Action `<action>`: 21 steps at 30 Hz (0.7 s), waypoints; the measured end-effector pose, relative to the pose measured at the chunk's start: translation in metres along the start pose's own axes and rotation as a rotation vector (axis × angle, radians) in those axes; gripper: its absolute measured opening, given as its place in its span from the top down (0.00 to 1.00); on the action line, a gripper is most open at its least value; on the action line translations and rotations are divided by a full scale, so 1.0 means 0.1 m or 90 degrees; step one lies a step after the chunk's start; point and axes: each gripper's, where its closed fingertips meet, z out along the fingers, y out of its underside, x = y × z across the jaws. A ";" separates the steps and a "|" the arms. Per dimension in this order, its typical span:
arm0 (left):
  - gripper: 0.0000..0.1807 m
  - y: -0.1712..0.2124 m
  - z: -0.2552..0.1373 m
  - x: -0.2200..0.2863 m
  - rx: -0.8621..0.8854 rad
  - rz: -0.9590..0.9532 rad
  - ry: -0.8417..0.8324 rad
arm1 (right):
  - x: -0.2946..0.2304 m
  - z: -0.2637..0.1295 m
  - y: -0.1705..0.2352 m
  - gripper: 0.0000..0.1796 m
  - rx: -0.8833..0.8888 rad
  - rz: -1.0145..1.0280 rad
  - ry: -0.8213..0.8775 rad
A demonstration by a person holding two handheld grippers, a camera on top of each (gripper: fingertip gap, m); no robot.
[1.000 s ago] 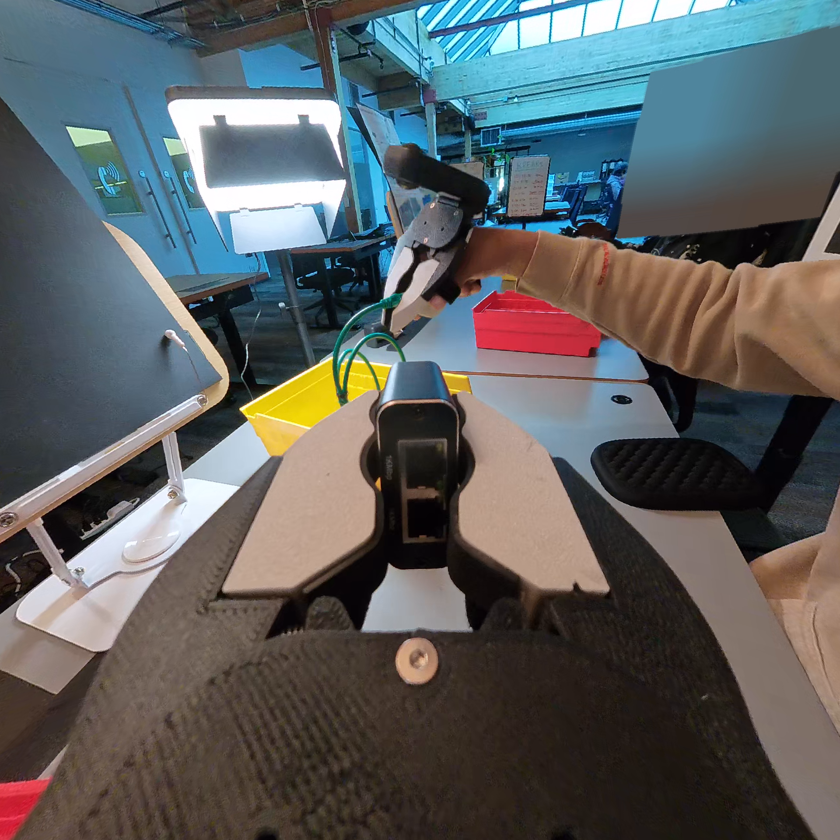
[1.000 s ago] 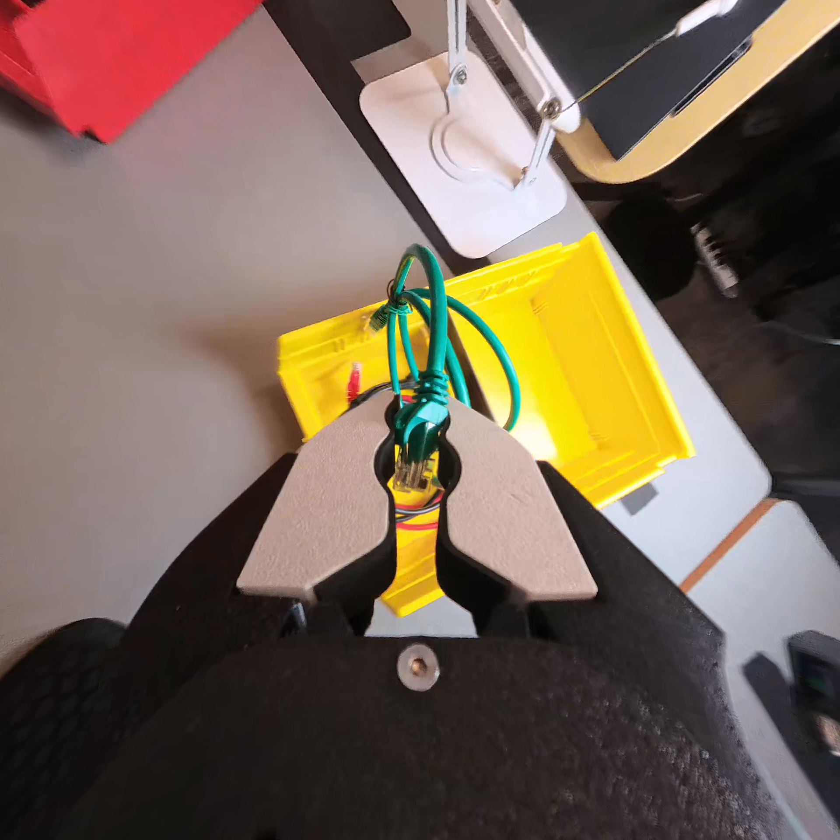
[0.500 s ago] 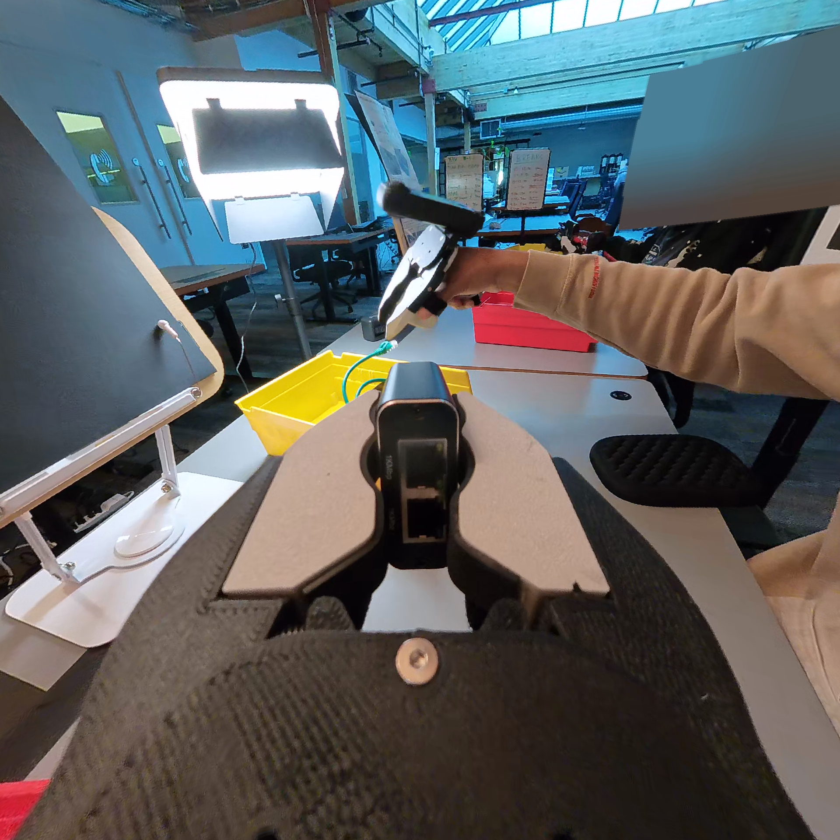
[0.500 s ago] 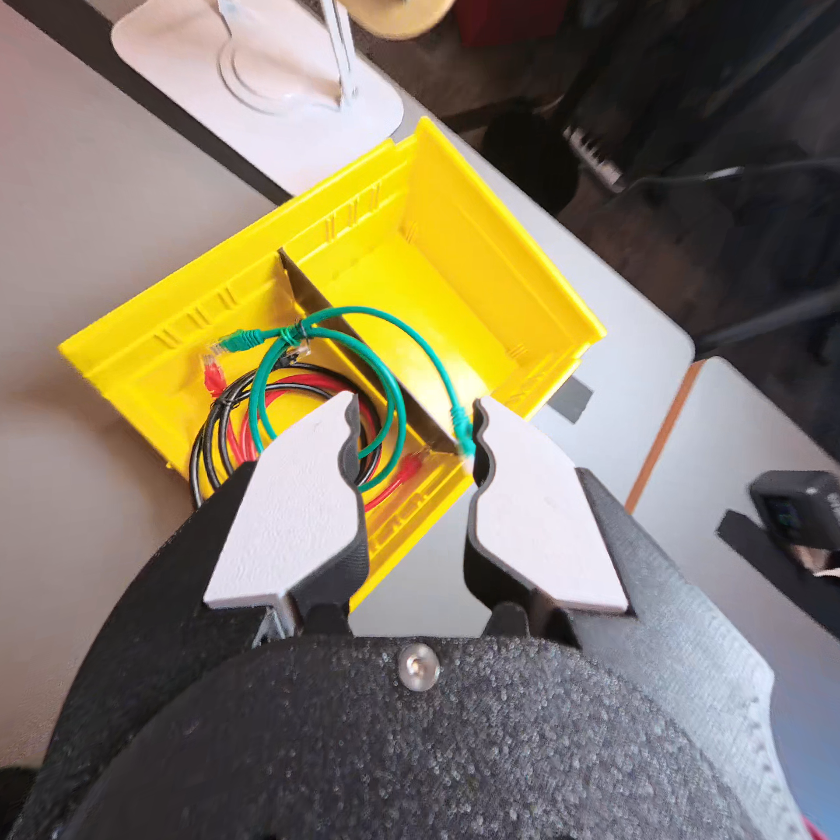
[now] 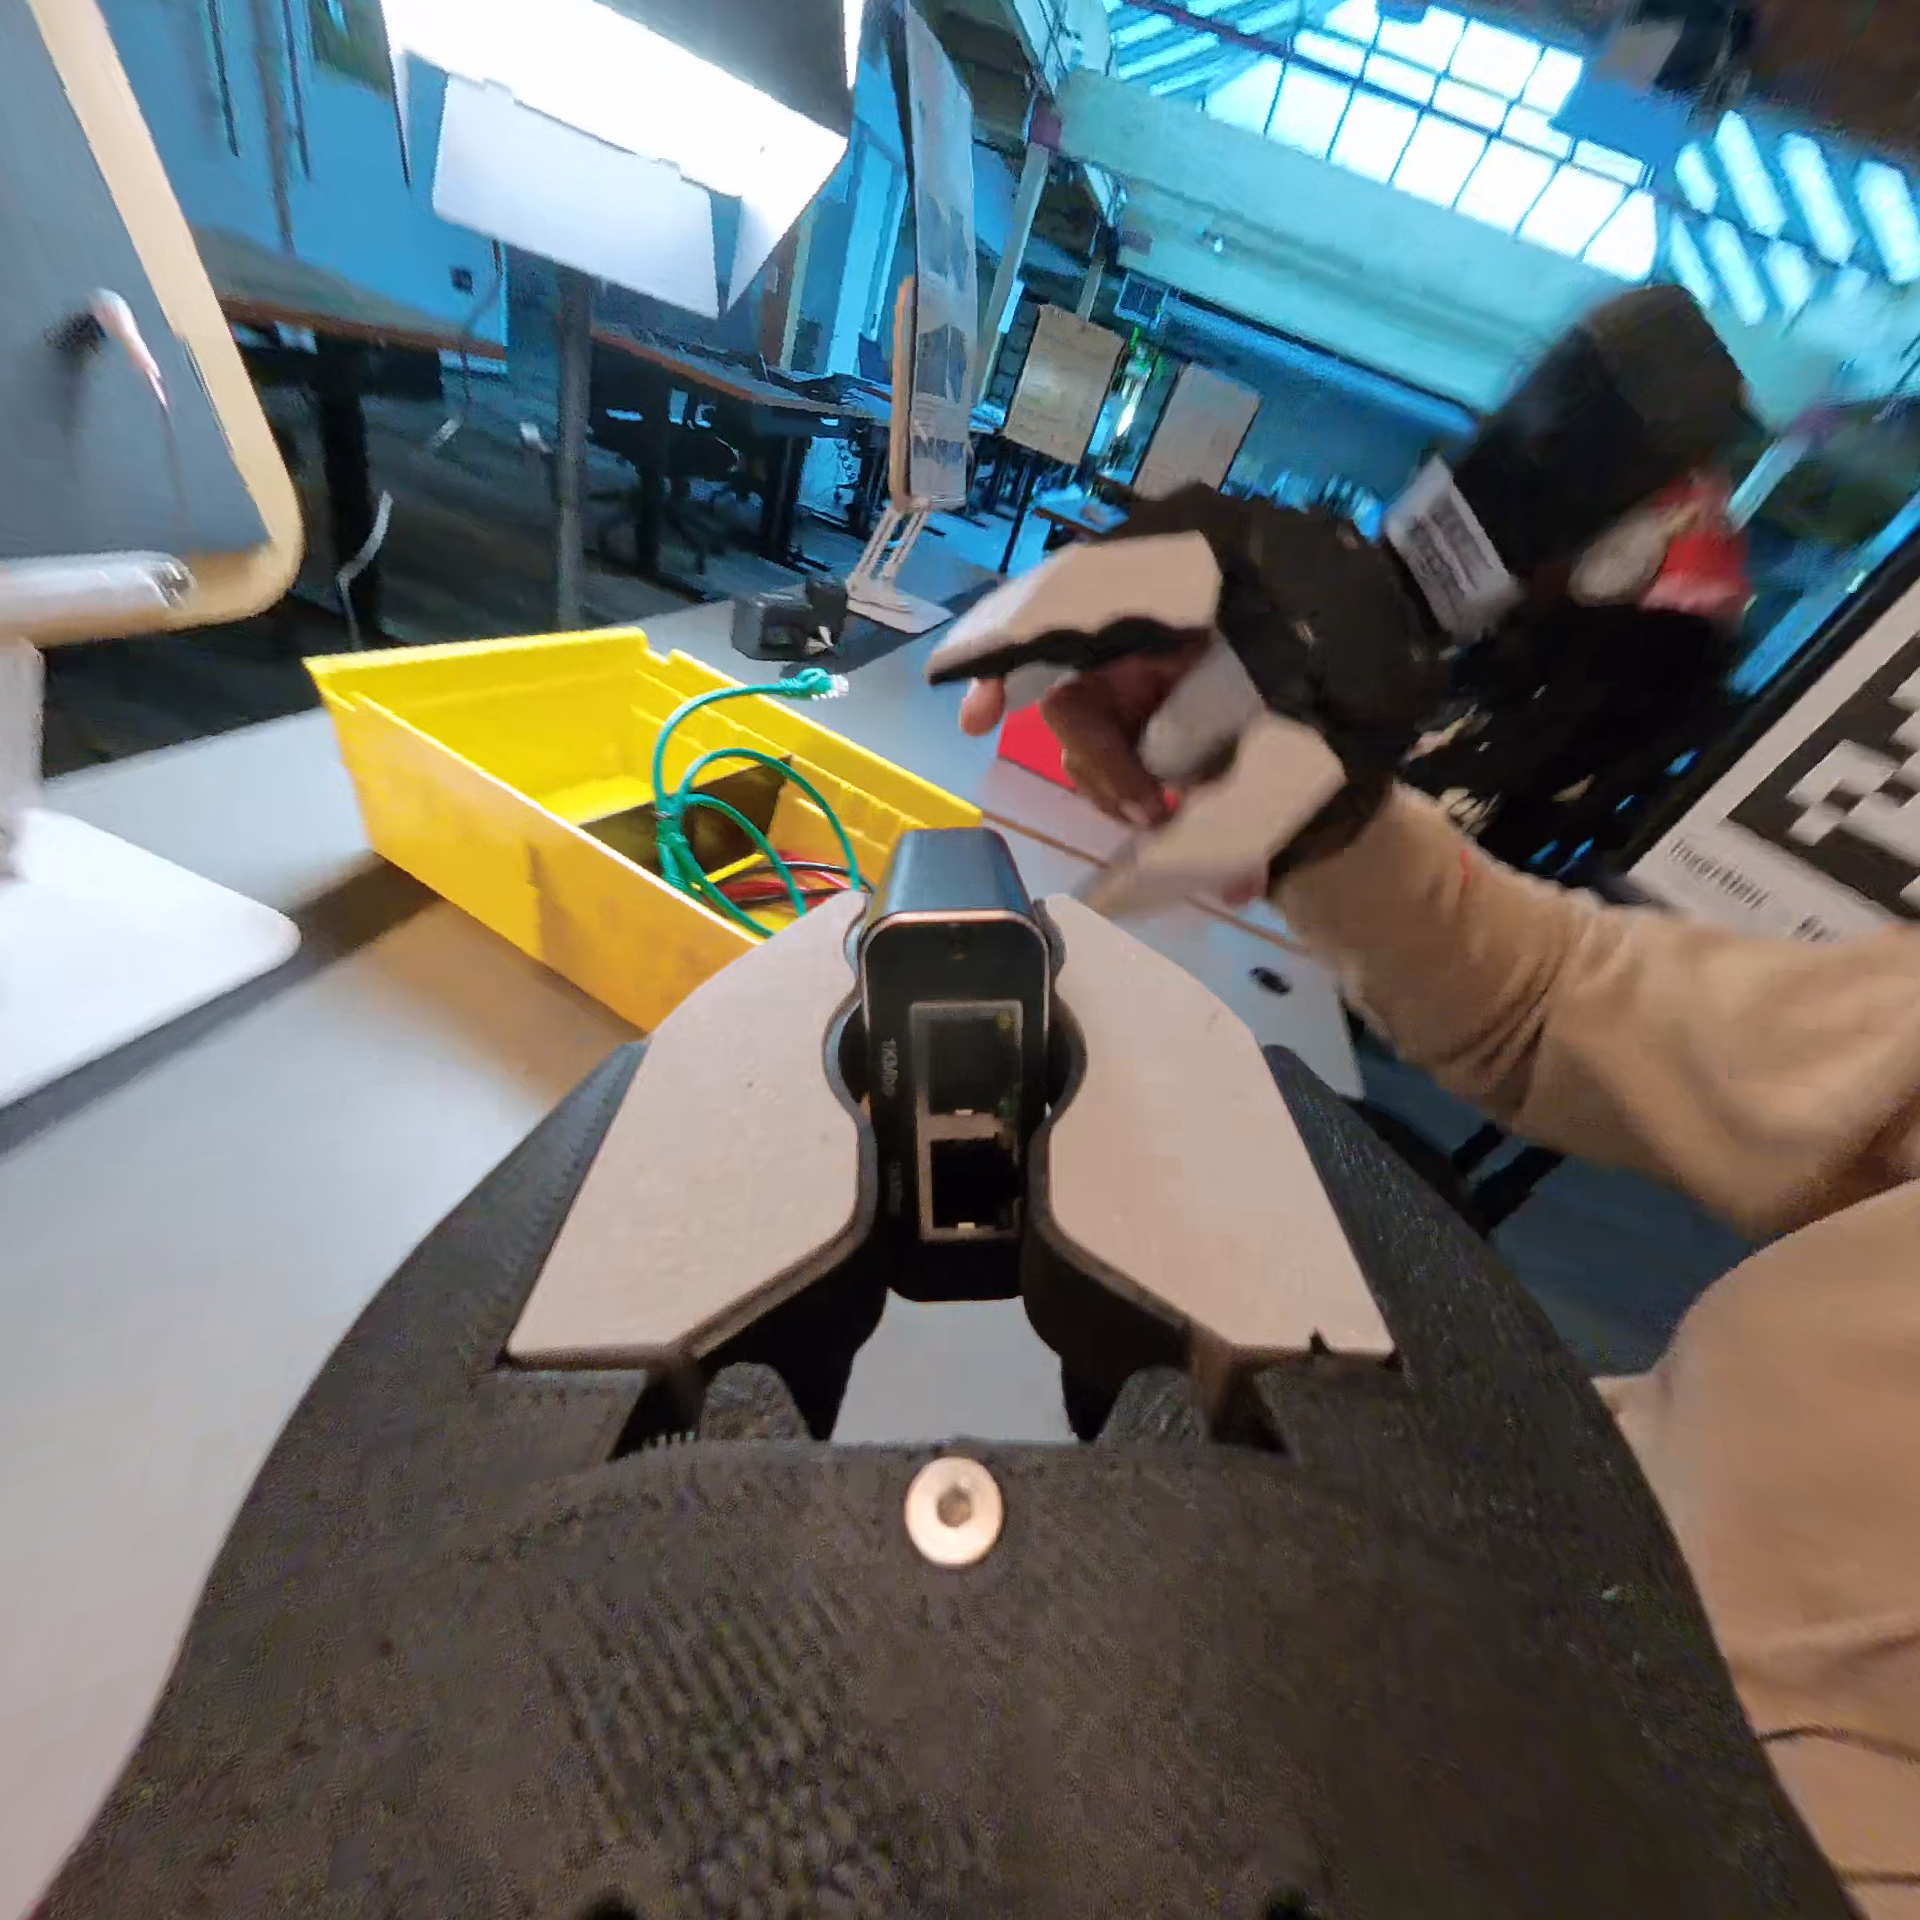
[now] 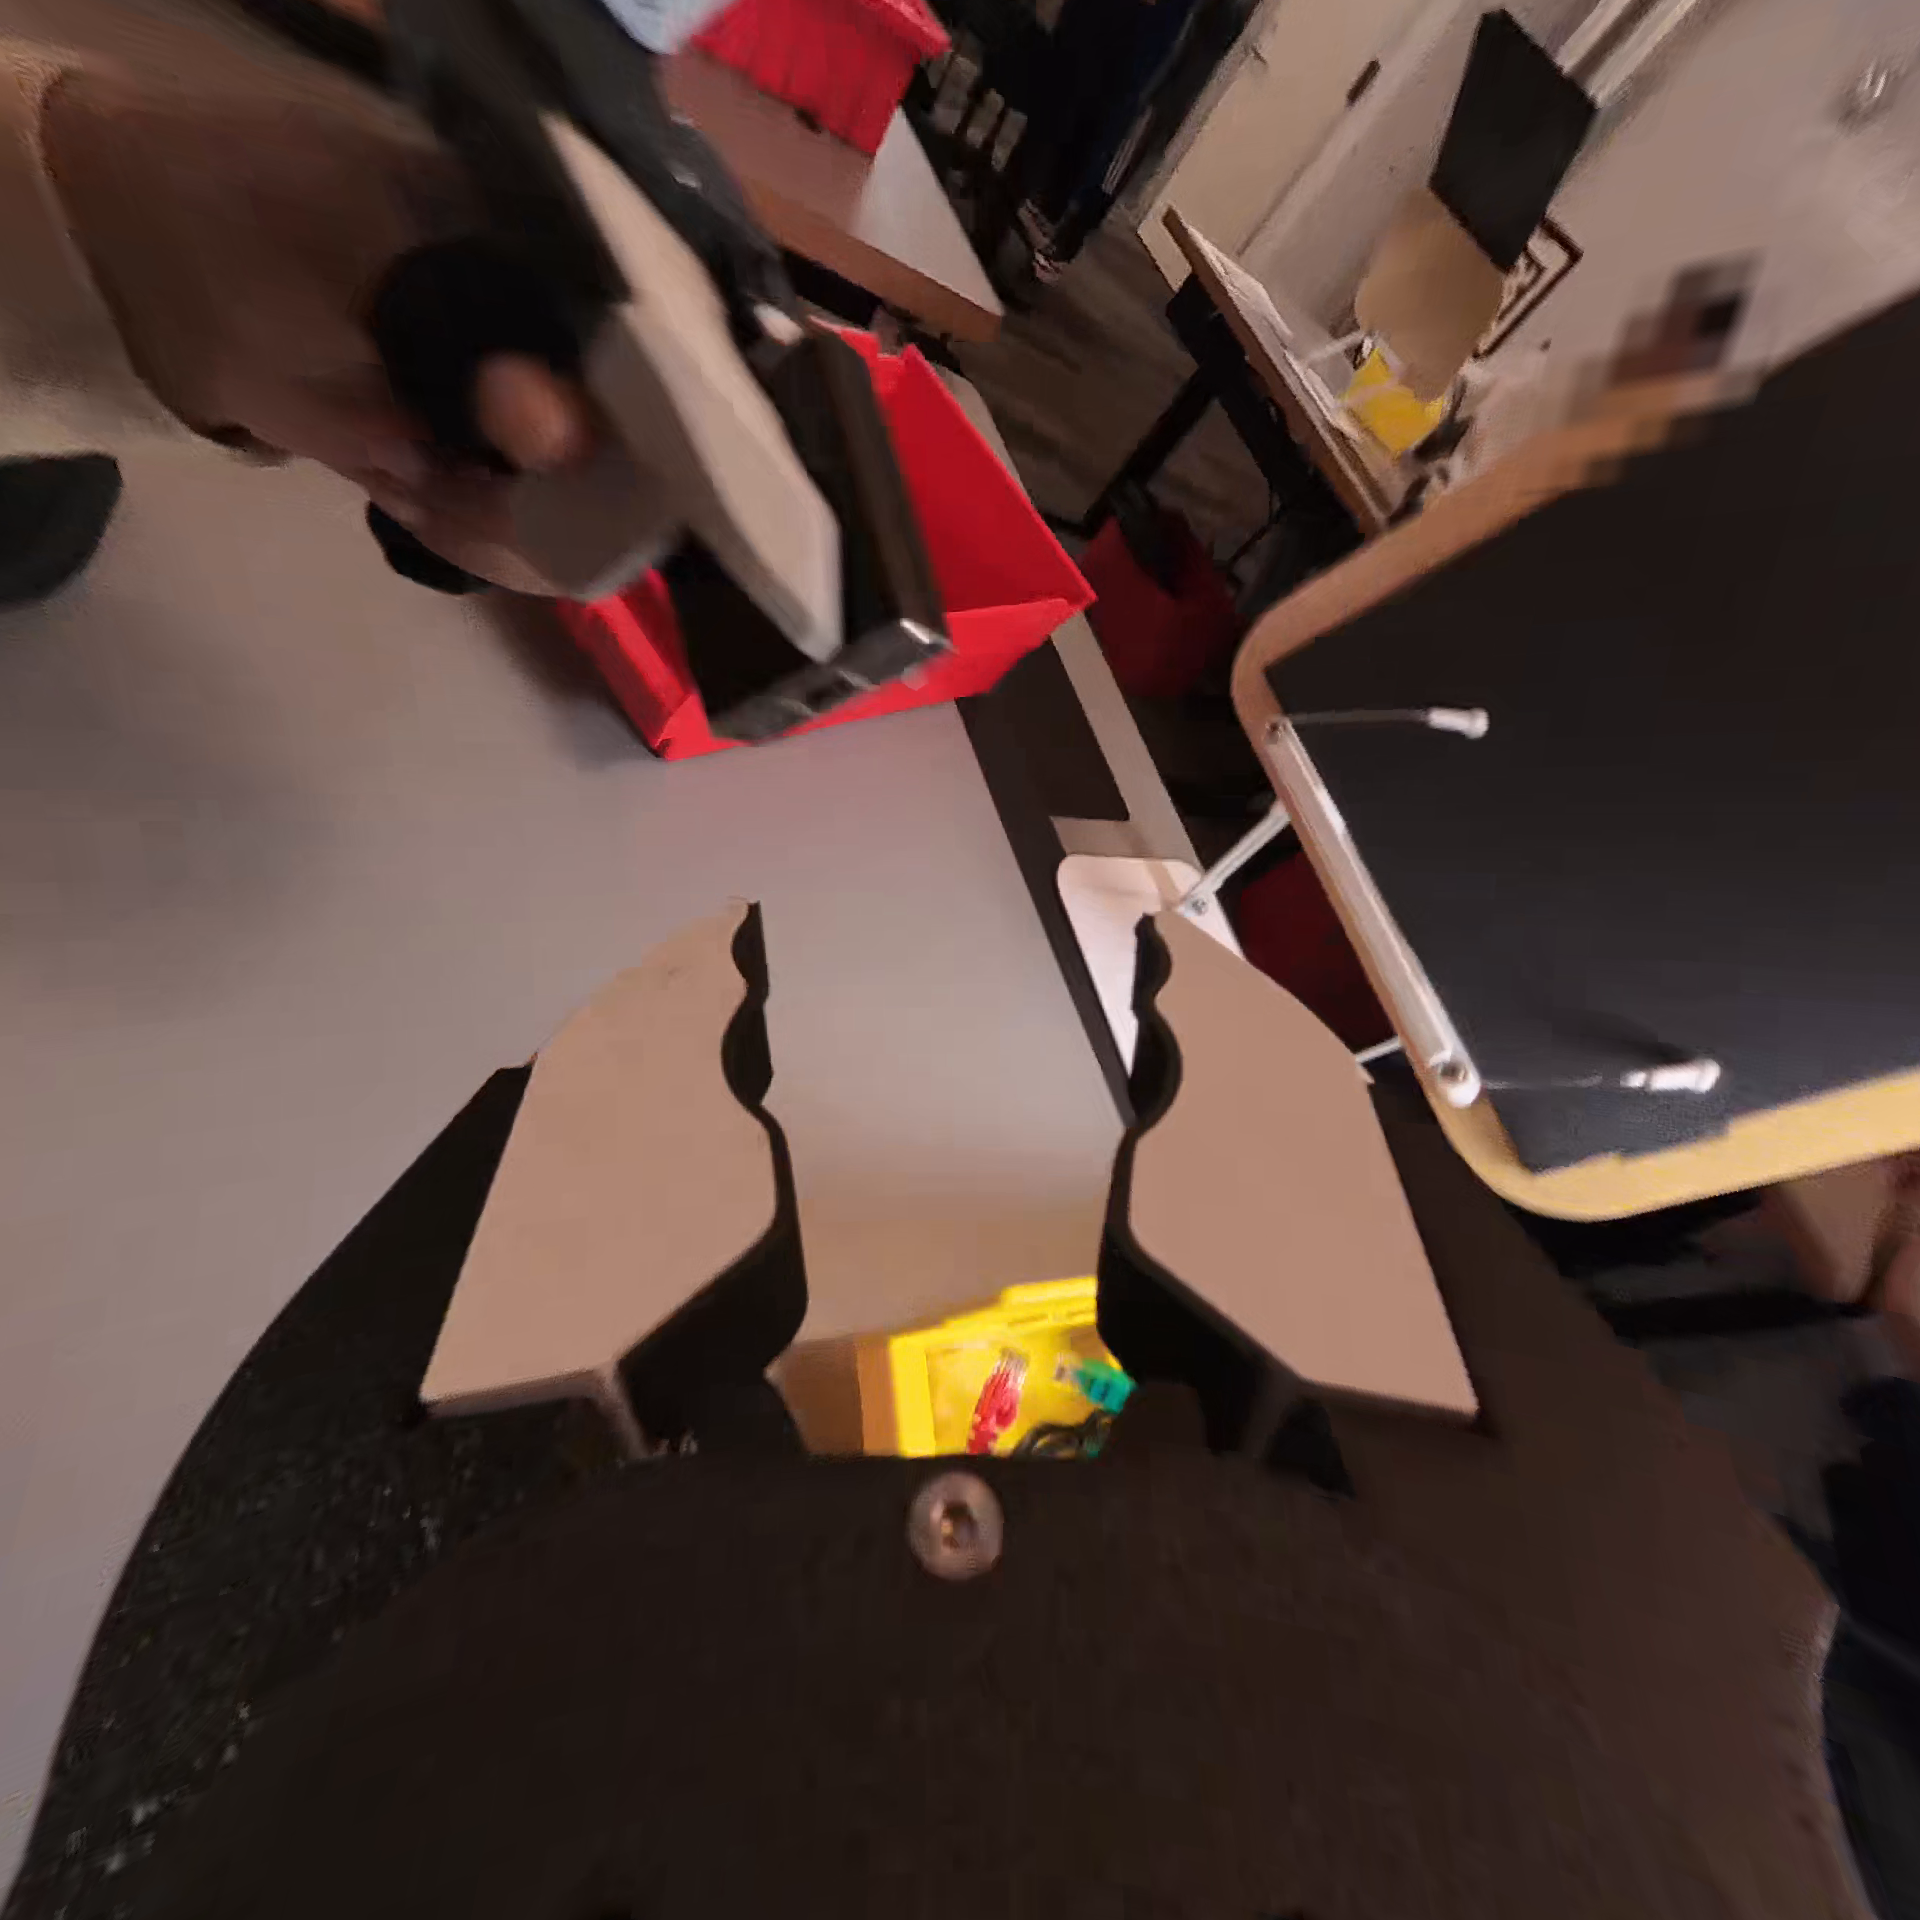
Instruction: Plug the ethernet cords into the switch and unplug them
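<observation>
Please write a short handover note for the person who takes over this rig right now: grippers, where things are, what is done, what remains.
Left gripper: shut on the switch, both ports facing the camera, empty.
Right gripper: open, holding nothing, above the table.
Green cord lies in the yellow bin with red and black cords, one plug over the rim.
Done: nothing is plugged in now.
Left: pick up a cord, plug in, unplug.

left tongs [image 5: 954, 1049] clamp switch [image 5: 956, 1081] upright
</observation>
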 end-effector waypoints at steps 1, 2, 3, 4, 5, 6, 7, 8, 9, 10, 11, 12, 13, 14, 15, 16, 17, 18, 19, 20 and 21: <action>0.86 0.04 0.05 -0.01 -0.001 -0.032 0.006 | -0.11 0.09 -0.03 0.60 -0.010 -0.045 0.010; 0.85 0.09 0.10 -0.02 -0.006 -0.057 0.010 | -0.20 0.17 -0.05 0.58 -0.023 -0.083 0.021; 0.85 0.15 0.14 -0.04 -0.012 -0.077 0.011 | -0.26 0.24 -0.06 0.56 -0.034 -0.111 0.028; 0.85 0.19 0.17 -0.05 -0.017 -0.093 0.008 | -0.31 0.32 -0.05 0.55 -0.046 -0.128 0.029; 0.86 0.24 0.21 -0.07 -0.023 -0.105 0.005 | -0.35 0.39 -0.04 0.54 -0.058 -0.141 0.027; 0.86 0.29 0.24 -0.08 -0.034 -0.115 0.003 | -0.38 0.45 -0.02 0.55 -0.069 -0.149 0.022; 0.85 0.34 0.27 -0.08 -0.044 -0.120 0.001 | -0.41 0.50 0.01 0.56 -0.079 -0.154 0.013; 0.85 0.38 0.30 -0.09 -0.050 -0.122 -0.003 | -0.43 0.54 0.04 0.62 -0.093 -0.160 0.008; 0.86 0.41 0.32 -0.11 -0.057 -0.124 -0.010 | -0.39 0.56 0.07 0.67 -0.107 -0.183 0.021; 0.86 0.44 0.33 -0.13 -0.063 -0.123 -0.017 | -0.39 0.57 0.11 0.67 -0.115 -0.201 0.010; 0.85 0.46 0.33 -0.14 -0.067 -0.120 -0.017 | -0.37 0.57 0.14 0.67 -0.128 -0.192 -0.004; 0.79 0.45 0.33 -0.14 -0.066 -0.119 -0.013 | -0.34 0.56 0.19 0.67 -0.143 -0.179 -0.019; 0.73 0.42 0.31 -0.16 -0.061 -0.119 -0.017 | -0.27 0.54 0.24 0.67 -0.154 -0.164 -0.029; 0.69 0.37 0.27 -0.19 -0.049 -0.113 -0.023 | -0.15 0.51 0.29 0.67 -0.161 -0.146 -0.035; 0.68 0.29 0.21 -0.23 -0.030 -0.103 -0.032 | -0.01 0.48 0.37 0.67 -0.174 -0.124 -0.041; 0.68 0.21 0.14 -0.26 -0.014 -0.088 -0.044 | 0.19 0.43 0.48 0.67 -0.198 -0.095 -0.040; 0.68 0.15 0.06 -0.29 -0.005 -0.065 -0.058 | 0.41 0.39 0.61 0.67 -0.226 -0.067 -0.035; 0.69 0.08 -0.02 -0.32 0.000 -0.036 -0.074 | 0.64 0.35 0.77 0.67 -0.256 -0.039 -0.035; 0.69 0.03 -0.10 -0.34 0.007 -0.003 -0.092 | 0.87 0.31 0.94 0.67 -0.287 -0.010 -0.031; 0.70 -0.02 -0.18 -0.36 0.013 0.029 -0.111 | 1.09 0.28 1.13 0.67 -0.316 0.013 -0.032; 0.71 -0.04 -0.26 -0.38 0.018 0.060 -0.131 | 1.29 0.25 1.32 0.67 -0.349 0.034 -0.033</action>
